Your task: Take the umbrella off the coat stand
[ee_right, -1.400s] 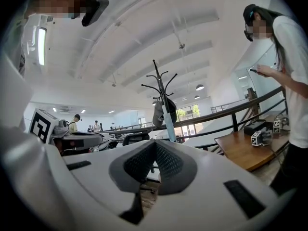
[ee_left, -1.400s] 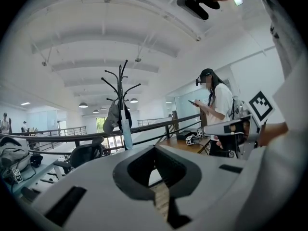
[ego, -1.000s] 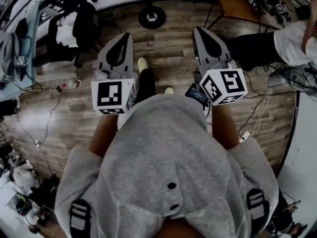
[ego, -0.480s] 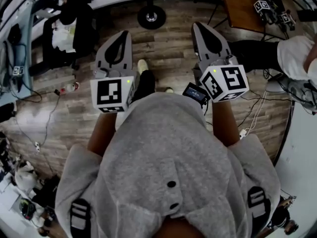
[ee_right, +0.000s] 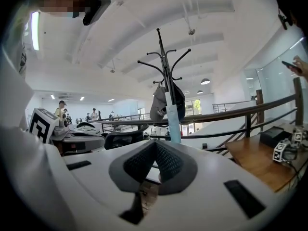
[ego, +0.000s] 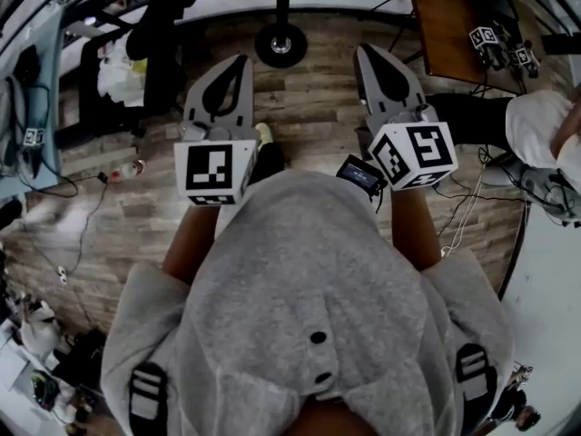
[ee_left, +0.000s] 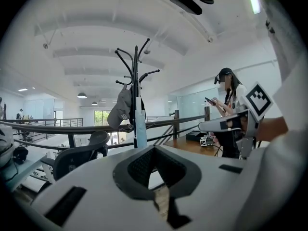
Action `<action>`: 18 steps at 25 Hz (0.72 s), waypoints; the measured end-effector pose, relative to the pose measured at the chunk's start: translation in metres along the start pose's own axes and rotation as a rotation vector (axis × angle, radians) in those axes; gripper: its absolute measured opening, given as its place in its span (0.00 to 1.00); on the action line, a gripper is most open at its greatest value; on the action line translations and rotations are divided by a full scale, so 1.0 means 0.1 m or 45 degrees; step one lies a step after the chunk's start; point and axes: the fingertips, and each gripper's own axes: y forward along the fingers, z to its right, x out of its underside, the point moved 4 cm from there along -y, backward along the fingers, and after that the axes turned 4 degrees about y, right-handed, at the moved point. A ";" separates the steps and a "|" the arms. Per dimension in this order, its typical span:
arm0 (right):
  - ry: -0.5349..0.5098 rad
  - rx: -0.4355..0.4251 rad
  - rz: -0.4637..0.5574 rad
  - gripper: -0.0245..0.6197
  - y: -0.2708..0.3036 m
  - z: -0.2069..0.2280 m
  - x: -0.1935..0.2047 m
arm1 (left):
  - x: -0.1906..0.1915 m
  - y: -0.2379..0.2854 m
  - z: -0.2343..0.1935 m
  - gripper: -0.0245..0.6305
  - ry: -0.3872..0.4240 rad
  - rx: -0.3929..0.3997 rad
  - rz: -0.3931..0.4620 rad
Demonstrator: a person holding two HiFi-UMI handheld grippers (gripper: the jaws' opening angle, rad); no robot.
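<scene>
While I hold both grippers out in front of me, the umbrella [ee_left: 140, 125], a pale blue folded one, hangs upright against the pole of the coat stand [ee_left: 136, 66], well ahead of my jaws and touched by neither. My left gripper [ee_left: 154, 148] has its jaws closed tip to tip with nothing between them; in its view the umbrella stands just left of the tips' line. My right gripper [ee_right: 155, 142] is likewise closed and empty, and in its view the umbrella shows just right of the tips. A grey cap [ee_left: 119, 112] hangs on the stand beside the umbrella. From above, the stand's round base [ego: 280, 42] rests on the wood floor [ego: 309, 116] ahead, between my two grippers.
</scene>
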 end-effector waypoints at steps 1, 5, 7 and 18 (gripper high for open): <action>0.000 0.000 0.001 0.05 0.05 -0.01 -0.02 | 0.00 0.02 -0.04 0.06 -0.002 0.004 0.000; -0.003 0.002 0.000 0.05 0.23 -0.05 -0.07 | -0.01 0.14 -0.16 0.06 -0.012 0.020 0.001; -0.001 0.004 -0.008 0.05 0.32 -0.07 -0.07 | -0.02 0.19 -0.22 0.06 -0.014 0.031 -0.002; 0.012 0.013 0.004 0.05 0.74 -0.11 -0.19 | -0.15 0.46 -0.52 0.06 0.002 0.081 0.024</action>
